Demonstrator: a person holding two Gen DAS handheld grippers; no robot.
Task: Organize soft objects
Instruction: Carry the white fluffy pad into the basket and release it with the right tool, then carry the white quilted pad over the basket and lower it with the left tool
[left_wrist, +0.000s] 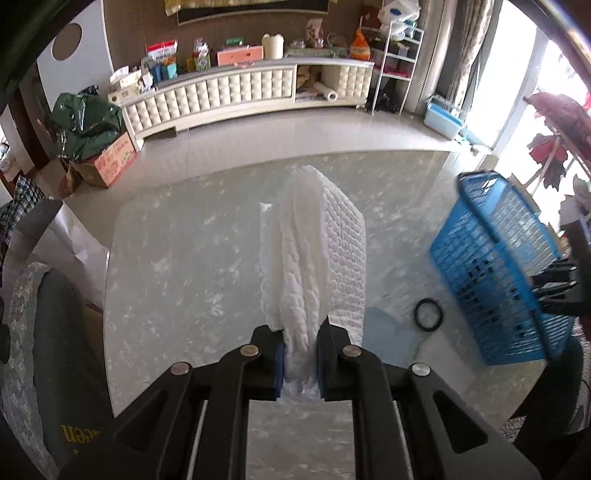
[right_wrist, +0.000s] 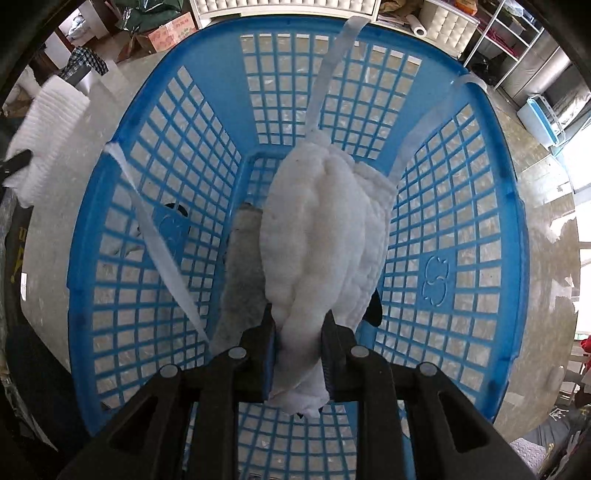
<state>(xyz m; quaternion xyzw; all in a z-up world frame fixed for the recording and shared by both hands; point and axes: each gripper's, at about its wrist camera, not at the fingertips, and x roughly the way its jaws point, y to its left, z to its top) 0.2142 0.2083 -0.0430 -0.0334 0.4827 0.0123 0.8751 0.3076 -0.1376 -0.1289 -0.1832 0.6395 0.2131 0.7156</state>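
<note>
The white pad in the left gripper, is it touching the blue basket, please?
Apart. The left wrist view shows the pad clamped in the left gripper over the table, with bare tabletop between it and the basket.

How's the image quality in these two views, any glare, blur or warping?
Left wrist view: the window at right is blown out, the blue basket looks smeared, and the cabinet bows from fisheye. Right wrist view: the white pad is sharp, with glare at the right edge.

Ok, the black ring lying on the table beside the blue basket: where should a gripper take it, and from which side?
Judging from the left wrist view, the black ring lies flat on the table, so come straight down and pinch across one section of its thin band. Choose the arc facing away from the blue basket, where the fingers have more room.
</note>
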